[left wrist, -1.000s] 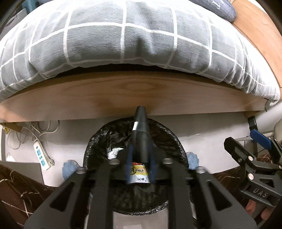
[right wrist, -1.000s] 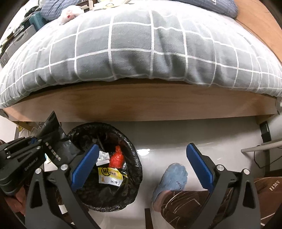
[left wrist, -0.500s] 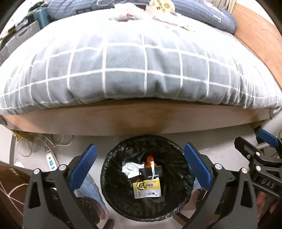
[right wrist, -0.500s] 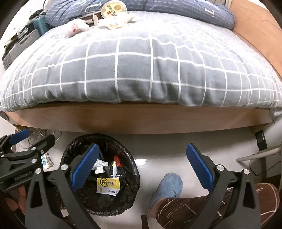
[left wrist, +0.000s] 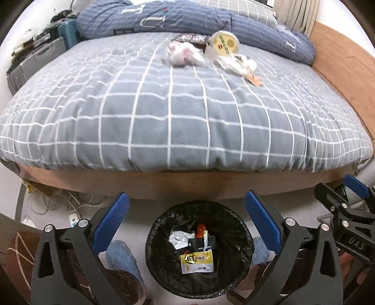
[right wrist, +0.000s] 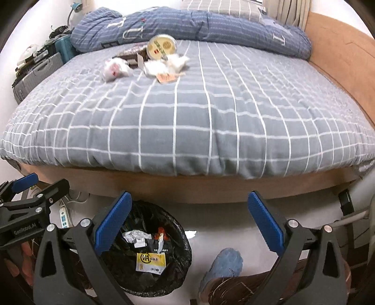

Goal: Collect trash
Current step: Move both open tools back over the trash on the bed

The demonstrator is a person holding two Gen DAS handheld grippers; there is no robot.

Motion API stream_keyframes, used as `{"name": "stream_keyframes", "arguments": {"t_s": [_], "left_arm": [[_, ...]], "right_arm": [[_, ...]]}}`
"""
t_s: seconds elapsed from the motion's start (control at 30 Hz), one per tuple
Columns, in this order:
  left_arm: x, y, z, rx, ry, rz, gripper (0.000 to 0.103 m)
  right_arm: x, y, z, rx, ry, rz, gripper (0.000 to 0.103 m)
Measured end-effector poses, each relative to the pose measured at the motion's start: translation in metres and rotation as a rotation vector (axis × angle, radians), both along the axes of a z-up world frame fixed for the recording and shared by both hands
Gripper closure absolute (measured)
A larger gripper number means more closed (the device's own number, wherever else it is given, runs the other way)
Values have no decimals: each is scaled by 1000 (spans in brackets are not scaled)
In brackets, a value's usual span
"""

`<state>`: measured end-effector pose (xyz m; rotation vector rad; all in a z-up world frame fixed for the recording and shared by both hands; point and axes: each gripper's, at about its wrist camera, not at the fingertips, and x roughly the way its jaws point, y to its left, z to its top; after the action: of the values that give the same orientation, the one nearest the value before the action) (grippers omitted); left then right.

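Note:
A round bin lined with a black bag (left wrist: 199, 248) (right wrist: 150, 251) stands on the floor at the foot of the bed. Inside lie a yellow packet (left wrist: 197, 259) (right wrist: 151, 260), a black wrapper (left wrist: 199, 241), crumpled white paper and a red scrap. My left gripper (left wrist: 185, 217) hangs open above the bin, nothing between its blue pads. My right gripper (right wrist: 187, 215) is open and empty too, right of the bin. More trash sits far back on the grey checked duvet: a round tub lid (left wrist: 223, 43) (right wrist: 162, 46), white crumpled wrappers (left wrist: 181, 52) (right wrist: 114, 69) and an orange scrap (right wrist: 166, 77).
The wooden bed frame (left wrist: 187, 185) runs across right behind the bin. A blue striped quilt (left wrist: 187, 16) lies at the head. A power strip and cables (left wrist: 72, 217) are at the left on the floor. Blue slippers (right wrist: 222, 262) and patterned trouser legs flank the bin.
The left gripper let go of the black wrapper, which now lies in the bin, and its jaws spread wide. Both grippers rose and tilted up, bringing the bed top into view.

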<state>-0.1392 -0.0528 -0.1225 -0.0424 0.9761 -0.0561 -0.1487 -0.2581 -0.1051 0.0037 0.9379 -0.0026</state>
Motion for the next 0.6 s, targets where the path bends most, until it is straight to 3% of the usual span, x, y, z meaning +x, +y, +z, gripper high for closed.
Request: {"name": "stream_keyframes", "arguments": {"t_s": [0.3,0.6], "left_arm": [[15,15,39,-2,-54,38,6],[53,24,72,15,-105,57,6]], "right_arm": [[19,7,42,-7,-72,24,8],[56,10,64,-1,-105,36,8]]}}
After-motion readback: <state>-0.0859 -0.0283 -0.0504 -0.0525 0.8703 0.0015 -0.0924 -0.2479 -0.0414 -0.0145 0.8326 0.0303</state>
